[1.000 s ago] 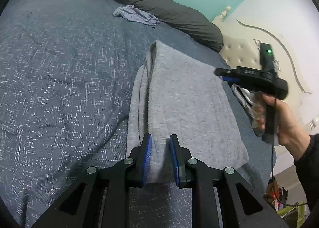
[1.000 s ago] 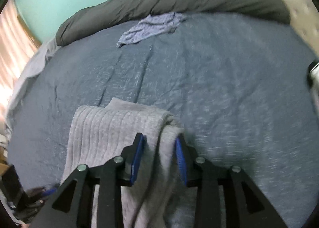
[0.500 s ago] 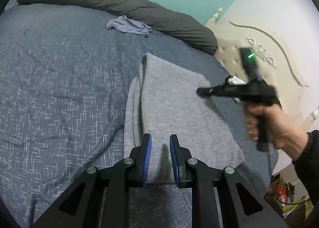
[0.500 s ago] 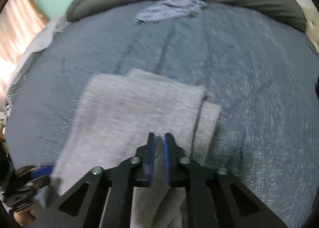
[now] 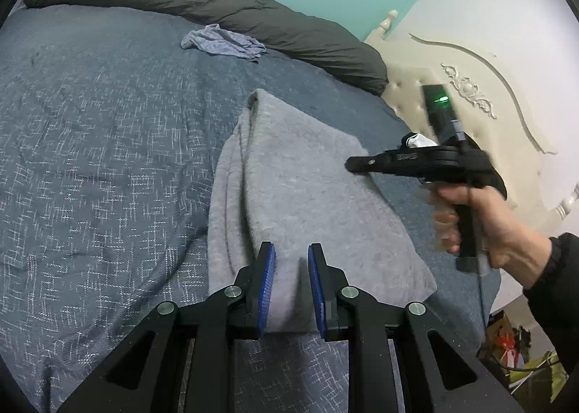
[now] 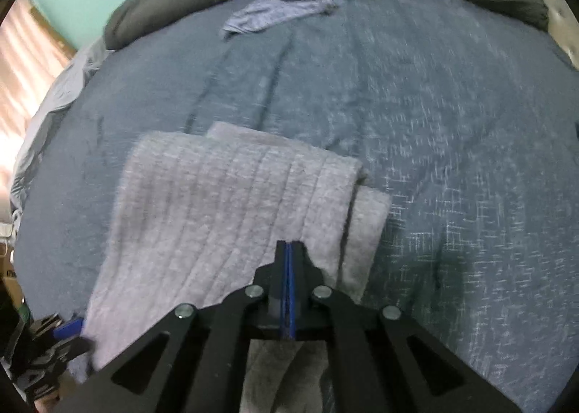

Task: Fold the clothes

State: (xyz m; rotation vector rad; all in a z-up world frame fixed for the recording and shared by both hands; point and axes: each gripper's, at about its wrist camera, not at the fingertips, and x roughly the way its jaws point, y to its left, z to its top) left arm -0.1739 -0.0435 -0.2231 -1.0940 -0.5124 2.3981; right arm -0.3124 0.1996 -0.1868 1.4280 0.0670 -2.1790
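Jaws on my left gripper (image 5: 289, 286) stand a little apart with the near edge of the grey folded garment (image 5: 300, 196) between the blue pads; whether they press on the cloth I cannot tell from here. On my right gripper (image 6: 288, 250) the jaws are pressed flat together, blue pad against blue pad, with nothing visible between them, their tips over the garment. In the left wrist view the garment lies on the bed (image 5: 101, 145), its long axis running straight away from my left jaws toward the dark grey rolled duvet (image 5: 202, 4) at the far side, with a doubled fold line along its left edge. In the right wrist view the same garment (image 6: 231, 210) shows ribbed lines running away from my right jaws, and a second layer peeks out from under it to the right of the tips. Only the left view shows my right hand (image 5: 485, 217) gripping its handle, off to the right of the left jaws and over the garment's right edge, plus a cream headboard (image 5: 466, 94) beyond it. Only the right view shows my left gripper (image 6: 54, 340) from outside, low to the left of the right jaws at the garment's corner, and a bright curtain (image 6: 21, 62) further left. Both views show a crumpled blue-grey cloth (image 5: 222, 41) far ahead of the jaws, just beside the duvet.
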